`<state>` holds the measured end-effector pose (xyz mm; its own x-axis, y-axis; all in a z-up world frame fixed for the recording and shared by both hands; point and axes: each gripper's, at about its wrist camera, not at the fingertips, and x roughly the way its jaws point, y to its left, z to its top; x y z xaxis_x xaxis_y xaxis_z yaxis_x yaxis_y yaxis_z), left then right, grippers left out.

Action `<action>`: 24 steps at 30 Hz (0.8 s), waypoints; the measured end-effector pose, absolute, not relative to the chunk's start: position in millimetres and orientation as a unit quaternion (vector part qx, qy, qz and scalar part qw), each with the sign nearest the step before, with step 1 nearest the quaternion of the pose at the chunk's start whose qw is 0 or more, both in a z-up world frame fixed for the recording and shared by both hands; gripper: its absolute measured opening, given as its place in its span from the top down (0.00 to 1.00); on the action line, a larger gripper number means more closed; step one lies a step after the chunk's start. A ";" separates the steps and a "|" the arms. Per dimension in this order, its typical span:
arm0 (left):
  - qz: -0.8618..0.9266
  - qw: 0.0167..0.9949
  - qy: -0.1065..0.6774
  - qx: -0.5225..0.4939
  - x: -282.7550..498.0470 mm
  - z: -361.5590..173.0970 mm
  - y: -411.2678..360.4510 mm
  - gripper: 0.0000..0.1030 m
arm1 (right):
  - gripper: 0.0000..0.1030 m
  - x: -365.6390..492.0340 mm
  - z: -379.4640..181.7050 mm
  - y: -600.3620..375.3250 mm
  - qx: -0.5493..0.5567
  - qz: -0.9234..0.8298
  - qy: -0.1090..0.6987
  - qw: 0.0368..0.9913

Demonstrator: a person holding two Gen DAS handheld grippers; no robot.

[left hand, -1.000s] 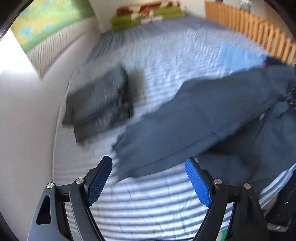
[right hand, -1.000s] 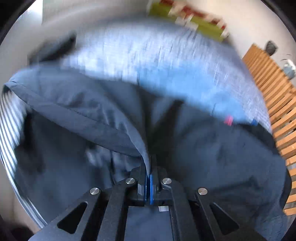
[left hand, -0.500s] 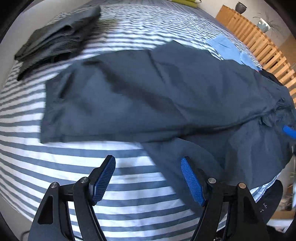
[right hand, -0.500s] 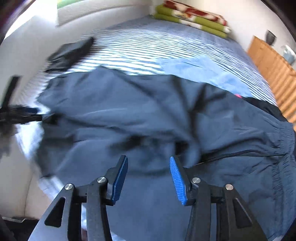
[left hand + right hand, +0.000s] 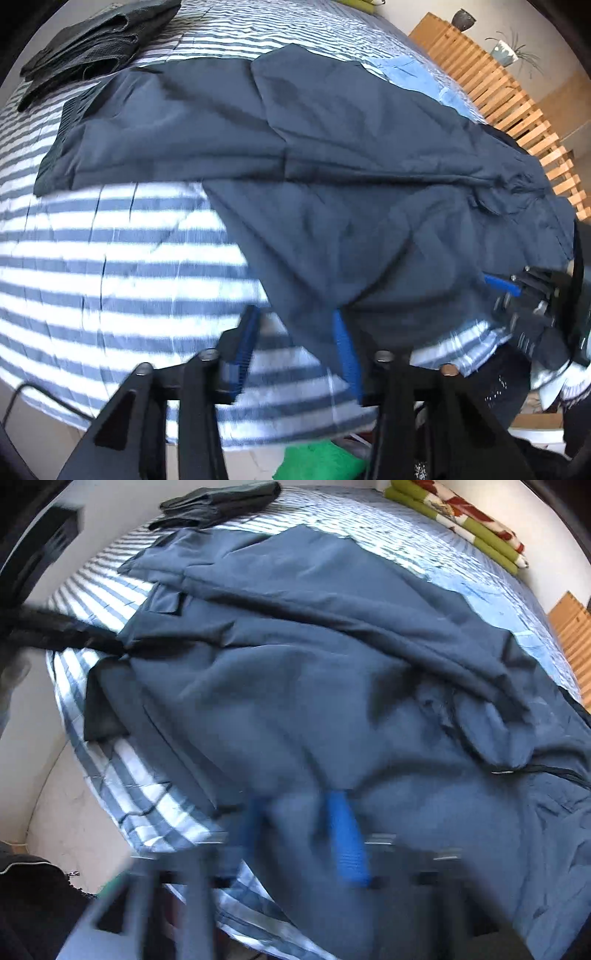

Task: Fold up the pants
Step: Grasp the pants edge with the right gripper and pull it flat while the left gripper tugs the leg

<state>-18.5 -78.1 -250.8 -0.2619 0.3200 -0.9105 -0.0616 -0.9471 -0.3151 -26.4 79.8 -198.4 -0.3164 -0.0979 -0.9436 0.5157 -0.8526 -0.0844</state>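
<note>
Left gripper fingers closing around near pant-leg hem; right gripper blurred, spread uncertain. Navy pants spread on striped bed, legs splayed, unfolded; every fold remains.

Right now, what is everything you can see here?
pants: one, dark navy, spread across bed
bed sheet: one, blue-white striped, under everything
folded garment: one, dark grey, far left corner
cloth: one, light blue, beyond pants
blanket: one, green and red, bed's far end
slatted rail: one, wooden, right of bed
left hand-held gripper: one, black, blue pads, jaws closing, pants edge between
right hand-held gripper: one, blurred, blue pads, pants cloth between
</note>
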 end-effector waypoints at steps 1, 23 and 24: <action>0.789 0.122 -0.104 -0.594 -15.8 -250.0 -76.6 0.50 | 0.99 -30.7 -192.6 84.5 0.548 -0.794 0.179 0.192; 0.861 0.123 -0.187 -0.456 -17.5 -113.9 -140.9 1.00 | 0.99 -32.1 -20.6 142.2 0.411 -0.899 0.011 0.153; 0.870 0.117 -0.193 -0.438 -16.8 -93.2 -158.0 1.00 | 0.99 -30.6 -15.1 130.9 0.405 -0.899 0.019 0.167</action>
<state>-16.8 -158.0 -93.2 -0.5895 0.3719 -0.7171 -0.0349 -0.8986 -0.4374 -30.6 130.9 -15.1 -0.6162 -0.2837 -0.7347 0.3152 -0.9437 0.1000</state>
